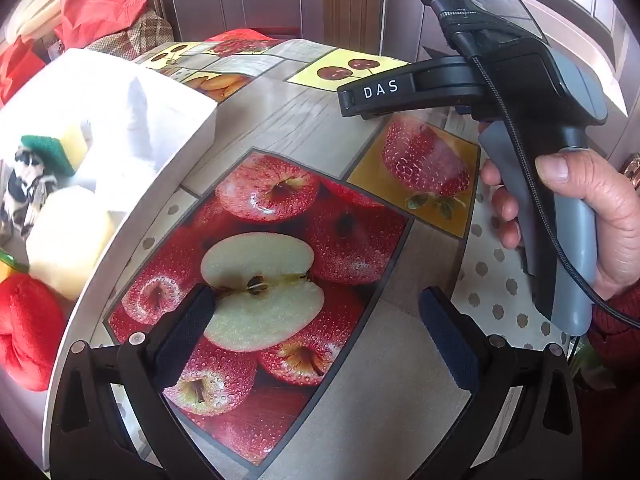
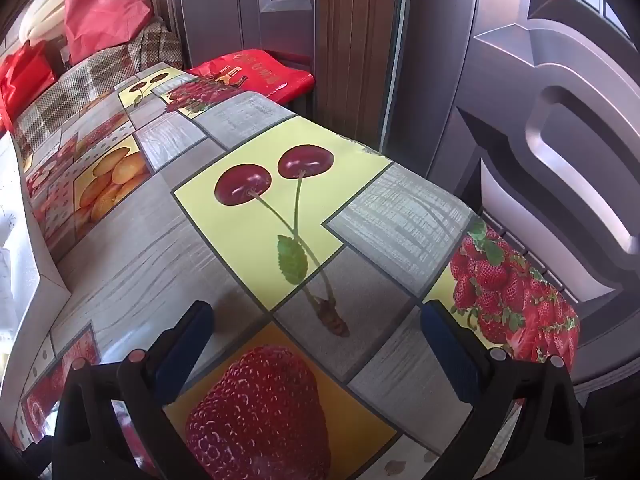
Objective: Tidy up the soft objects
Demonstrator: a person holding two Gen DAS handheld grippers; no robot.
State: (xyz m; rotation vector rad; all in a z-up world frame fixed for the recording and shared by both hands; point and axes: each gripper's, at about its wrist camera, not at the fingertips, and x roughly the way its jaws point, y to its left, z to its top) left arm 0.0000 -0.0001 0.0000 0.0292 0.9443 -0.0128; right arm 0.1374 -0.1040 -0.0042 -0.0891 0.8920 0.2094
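A white box [image 1: 120,216] stands at the left of the table in the left wrist view. Inside it lie a red plush [image 1: 28,328], a pale yellow sponge [image 1: 66,240], a green-and-yellow scouring sponge [image 1: 60,152] and a black-and-white cow plush [image 1: 24,196]. My left gripper [image 1: 316,320] is open over the apple print, to the right of the box, with nothing between its fingers. The right gripper's handle [image 1: 540,128] shows at the right of that view, held by a hand [image 1: 592,208]. My right gripper [image 2: 316,320] is open above the cherry and strawberry prints, holding nothing.
The table wears a fruit-print oilcloth [image 2: 160,240]. Its right edge drops off beside a brown metal door [image 2: 540,120]. Red bags [image 2: 104,8] and a checked cloth [image 2: 100,68] are piled beyond the far end. The box wall [image 2: 24,240] shows at the left of the right wrist view.
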